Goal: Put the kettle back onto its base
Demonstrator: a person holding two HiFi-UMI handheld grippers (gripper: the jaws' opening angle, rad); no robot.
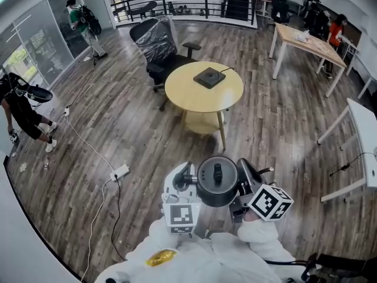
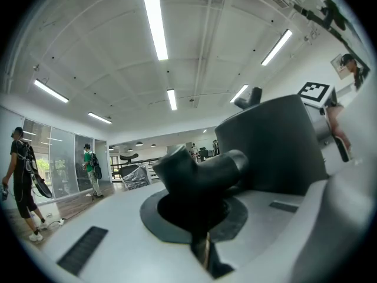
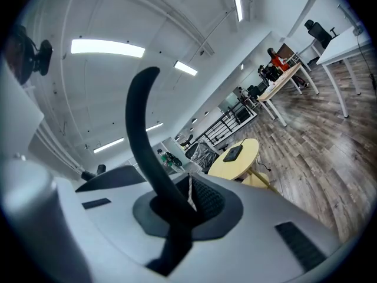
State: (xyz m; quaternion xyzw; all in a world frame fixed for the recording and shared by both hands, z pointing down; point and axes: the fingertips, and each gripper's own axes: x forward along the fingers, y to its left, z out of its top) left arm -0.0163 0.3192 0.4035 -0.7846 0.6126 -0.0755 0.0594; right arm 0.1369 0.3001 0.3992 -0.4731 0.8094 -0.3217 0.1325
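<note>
In the head view a dark kettle (image 1: 217, 181), lid knob up, hangs between my two grippers just in front of my body. From the left, my left gripper (image 1: 189, 180) is shut on the kettle's black spout (image 2: 200, 173), with the kettle body (image 2: 277, 146) rising at the right of the left gripper view. At the right, my right gripper (image 1: 244, 178) is shut on the thin curved black handle (image 3: 144, 128). The flat black kettle base (image 1: 209, 77) lies on a round yellow table (image 1: 188, 96) some way ahead; the table (image 3: 221, 164) and the base (image 3: 233, 153) also show in the right gripper view.
A black office chair (image 1: 156, 43) wrapped in plastic stands behind the round table. A white power strip (image 1: 119, 171) with its cable lies on the wood floor to the left. A wooden desk (image 1: 306, 43) and a white desk (image 1: 365, 140) stand at the right. People (image 1: 23, 111) stand at the left.
</note>
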